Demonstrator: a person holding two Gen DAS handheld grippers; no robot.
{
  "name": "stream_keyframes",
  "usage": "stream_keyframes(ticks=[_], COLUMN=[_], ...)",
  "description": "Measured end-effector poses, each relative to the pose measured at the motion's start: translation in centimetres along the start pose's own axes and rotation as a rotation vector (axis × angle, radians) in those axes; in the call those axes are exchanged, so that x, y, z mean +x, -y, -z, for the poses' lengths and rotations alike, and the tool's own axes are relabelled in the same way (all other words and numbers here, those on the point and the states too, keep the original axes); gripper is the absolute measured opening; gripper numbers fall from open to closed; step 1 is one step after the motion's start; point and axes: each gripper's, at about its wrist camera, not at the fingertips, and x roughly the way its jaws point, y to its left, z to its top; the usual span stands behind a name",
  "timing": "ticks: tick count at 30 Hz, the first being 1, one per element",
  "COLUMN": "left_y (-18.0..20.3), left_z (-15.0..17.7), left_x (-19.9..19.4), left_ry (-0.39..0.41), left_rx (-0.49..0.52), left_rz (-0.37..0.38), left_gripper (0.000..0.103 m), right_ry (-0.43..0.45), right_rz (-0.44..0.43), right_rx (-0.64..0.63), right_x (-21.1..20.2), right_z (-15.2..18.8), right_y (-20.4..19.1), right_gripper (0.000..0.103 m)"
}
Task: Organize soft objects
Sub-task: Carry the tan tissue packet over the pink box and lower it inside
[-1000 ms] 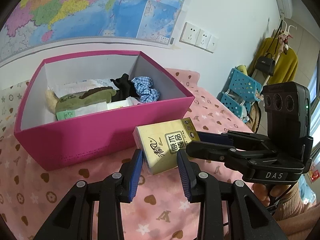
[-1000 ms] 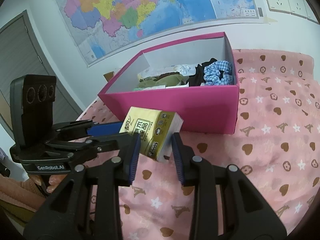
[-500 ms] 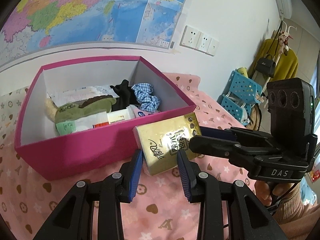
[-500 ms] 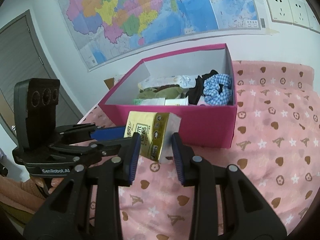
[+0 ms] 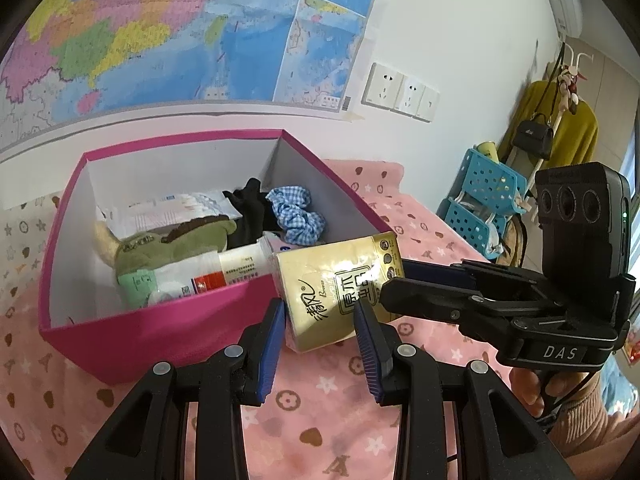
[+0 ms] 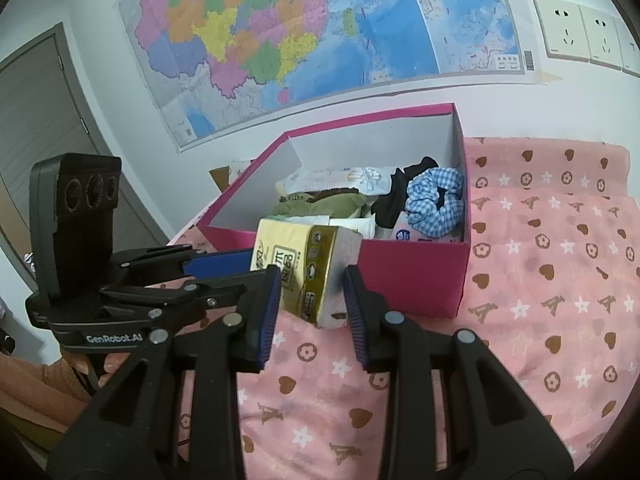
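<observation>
Scrunchie and plush inside pink box, beyond tissue pack.

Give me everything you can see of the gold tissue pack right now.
The gold tissue pack is a soft, glossy plastic-wrapped block with a white end and printed characters. It is tilted and raised at the pink box's near rim. The left hand-held gripper and right hand-held gripper both clamp it.

The tissue pack is hiding part of the pink box front wall, and its own lower corners are disappearing behind blue gripper pads. Inside, the green plush toy is lying half buried under packets whose print is showing too small to read. The wall map is running off the top edge.
</observation>
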Motion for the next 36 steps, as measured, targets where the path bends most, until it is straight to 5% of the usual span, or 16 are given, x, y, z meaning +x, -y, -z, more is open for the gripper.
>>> stream_keyframes(ticks=[36], left_y=[-0.7], left_z=[-3.6], left_x=[1.2], left_ry=[0.046], left_rx=[0.02], left_rz=[-0.022], left_gripper=[0.034], right_ry=[0.041], right_rz=[-0.012], right_rx=[0.005], right_x=[0.7], right_z=[-3.7], right_y=[1.6], right_gripper=[0.035])
